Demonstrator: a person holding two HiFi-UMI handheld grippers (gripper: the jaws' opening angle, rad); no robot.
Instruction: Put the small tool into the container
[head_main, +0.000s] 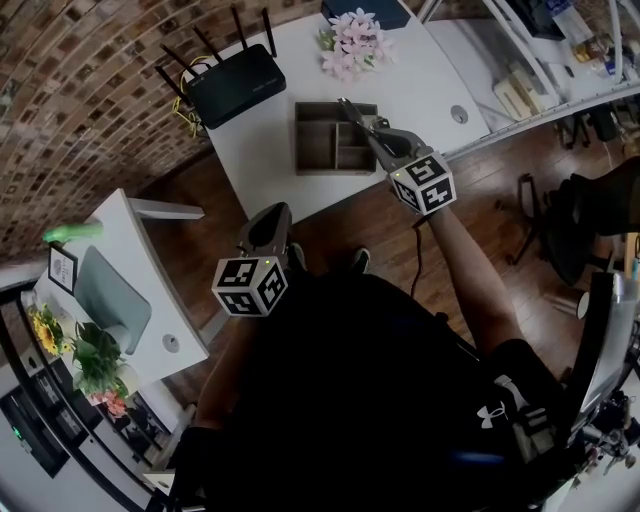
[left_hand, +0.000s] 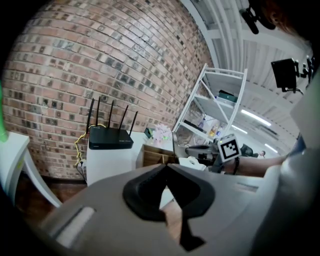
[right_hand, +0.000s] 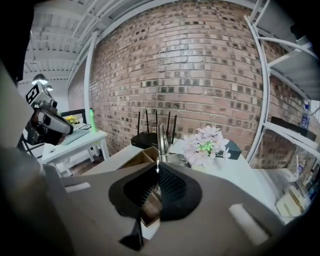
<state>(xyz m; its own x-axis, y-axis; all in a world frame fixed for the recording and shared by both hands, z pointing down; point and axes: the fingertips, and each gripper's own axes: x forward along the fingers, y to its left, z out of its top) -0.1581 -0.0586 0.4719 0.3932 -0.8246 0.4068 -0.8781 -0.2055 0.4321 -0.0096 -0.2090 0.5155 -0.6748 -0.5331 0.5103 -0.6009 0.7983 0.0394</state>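
A wooden container (head_main: 322, 164) with several compartments stands on the white table (head_main: 260, 150). My right gripper (head_main: 378, 133) hovers over its right side, shut on a thin shiny metal tool (head_main: 353, 112) that points out over the compartments. In the right gripper view the tool (right_hand: 161, 139) sticks up from the closed jaws (right_hand: 156, 170), with the container (right_hand: 136, 160) below them. My left gripper (head_main: 272, 212) hangs off the table's near edge over the floor. Its jaws (left_hand: 167, 166) meet at the tips with nothing between them. It faces the container (left_hand: 150, 156).
A black router (head_main: 235, 80) sits at the table's far left and pink flowers (head_main: 350, 42) at the back. A second white table (head_main: 110, 300) with a green object (head_main: 75, 232) stands to the left. At right are white shelving (head_main: 540, 90) and a dark chair (head_main: 590, 210).
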